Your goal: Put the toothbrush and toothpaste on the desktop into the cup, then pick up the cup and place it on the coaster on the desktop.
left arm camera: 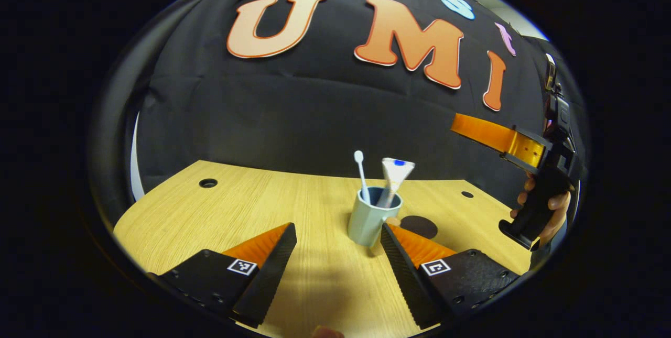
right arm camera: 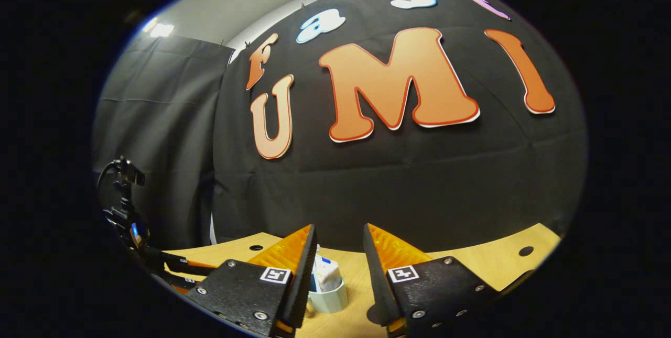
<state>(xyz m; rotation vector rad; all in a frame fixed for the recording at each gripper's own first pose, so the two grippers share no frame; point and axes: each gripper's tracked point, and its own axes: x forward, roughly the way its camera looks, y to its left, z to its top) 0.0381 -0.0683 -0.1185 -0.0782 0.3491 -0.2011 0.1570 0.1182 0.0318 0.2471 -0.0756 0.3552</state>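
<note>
the toothbrush (left arm camera: 360,173) and the toothpaste (left arm camera: 394,176) already stand in the cup (left arm camera: 371,218), so i judge the step in hand is picking up the cup and carrying it to the coaster (left arm camera: 419,226). my left gripper (left arm camera: 335,254) is low over the desktop (left arm camera: 251,207) with its jaws spread wide and holding nothing; the cup sits just ahead of them, close to the fingertip (left arm camera: 387,233) nearer the coaster. to do this well i should centre the cup between my fingers first, close on its body below the rim, and lift it straight so the contents don't tip out. my right gripper (right arm camera: 338,254) is raised, looking down on the cup, jaws also apart and empty. the cup is a pale, faceted mug with a small handle, upright. the toothbrush leans head-up in it, and the tube's flat crimped end sticks out above the rim. the coaster is a dark round disc just behind and beside the cup.
</note>
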